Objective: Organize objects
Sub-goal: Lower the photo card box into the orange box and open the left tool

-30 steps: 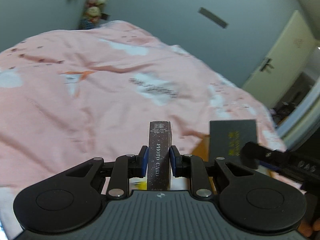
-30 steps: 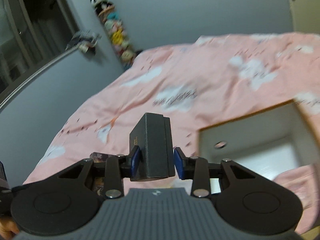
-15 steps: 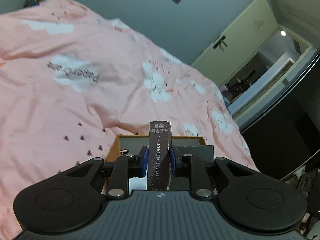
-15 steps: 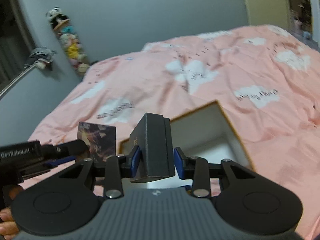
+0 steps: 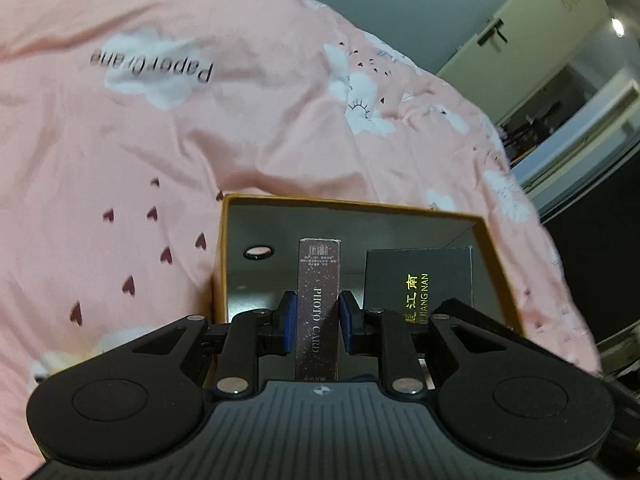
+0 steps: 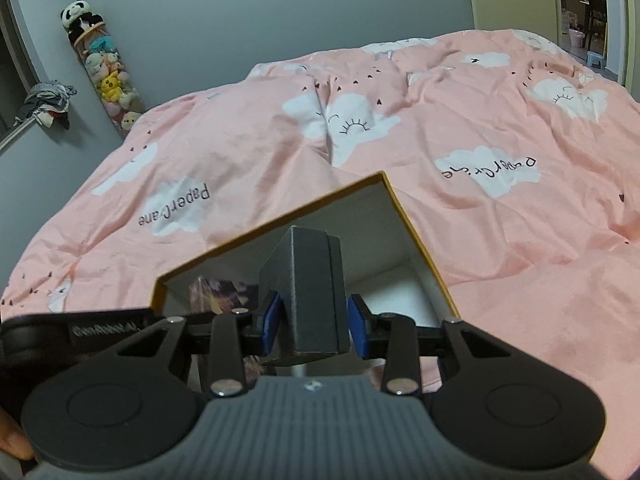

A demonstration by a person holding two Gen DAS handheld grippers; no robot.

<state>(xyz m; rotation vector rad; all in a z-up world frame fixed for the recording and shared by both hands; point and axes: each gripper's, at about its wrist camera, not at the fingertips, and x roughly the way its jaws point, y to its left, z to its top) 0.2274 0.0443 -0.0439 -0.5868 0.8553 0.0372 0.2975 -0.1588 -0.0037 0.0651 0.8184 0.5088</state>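
Note:
My left gripper (image 5: 318, 326) is shut on a slim dark photo card box (image 5: 318, 300) held upright, over the open box with a yellow rim (image 5: 352, 203) on the pink bedspread. To its right stands the black box with gold lettering (image 5: 418, 280), gripped by the other tool. In the right wrist view my right gripper (image 6: 314, 326) is shut on that black box (image 6: 308, 280), above the same open box (image 6: 416, 248) with its white inside. The photo card box (image 6: 218, 294) shows at the left, held by the left tool.
The pink quilt (image 6: 460, 128) with cloud prints covers the whole bed around the open box. A column of plush toys (image 6: 104, 68) stands against the grey wall. A door (image 5: 532, 40) and a doorway lie beyond the bed's far side. A hand (image 6: 12, 444) shows at the lower left.
Both grippers have swung and sunk toward the open box, which now lies right under them. Each still holds its box; the black box has come inside the rim beside the photo card box.

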